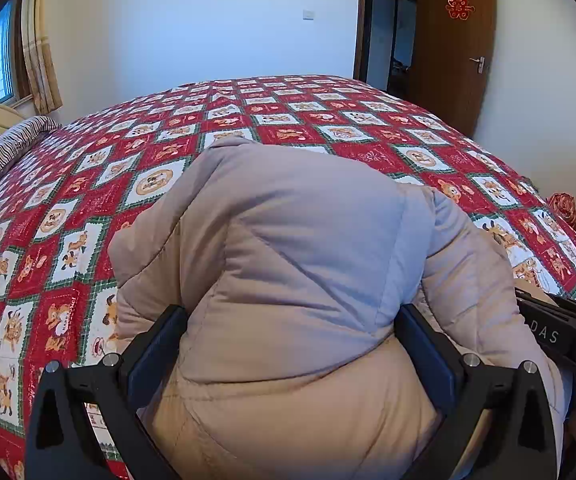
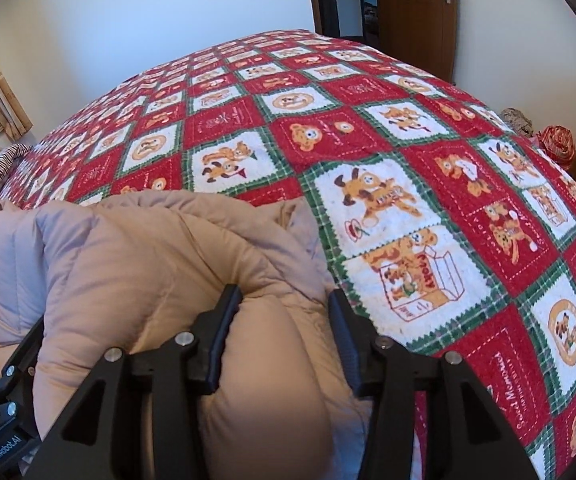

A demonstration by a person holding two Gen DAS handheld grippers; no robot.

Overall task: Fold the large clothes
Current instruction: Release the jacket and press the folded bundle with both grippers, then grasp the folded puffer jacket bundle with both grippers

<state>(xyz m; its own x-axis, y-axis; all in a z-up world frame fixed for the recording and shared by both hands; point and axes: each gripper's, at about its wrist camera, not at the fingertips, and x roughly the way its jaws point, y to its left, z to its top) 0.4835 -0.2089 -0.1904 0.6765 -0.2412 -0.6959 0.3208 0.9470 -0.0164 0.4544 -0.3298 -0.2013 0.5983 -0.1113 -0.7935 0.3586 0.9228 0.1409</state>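
I see the beige puffer jacket point(image 1: 288, 248) bunched on the bed point(image 1: 88, 184), long axis running away from me. Left gripper point(image 1: 291, 332) and right gripper point(image 2: 284, 312) each straddle a fold; whether either one clamps it, I cannot tell.

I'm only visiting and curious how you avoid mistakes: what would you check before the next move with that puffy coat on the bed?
1. Beige padded coat lies on the red patchwork quilt: ok.
2. Left tongs straddle a thick fold of the coat: ok; whether they pinch it, cannot tell.
3. Right tongs have the coat's edge roll between them: ok; pads look slack, so firm hold: not ok.
4. Bare quilt beyond the coat for laying it down: ok.
5. Tongs apart from each other: ok, the right one shows at the left view's edge.
6. Coat's sleeves tucked in: cannot tell.
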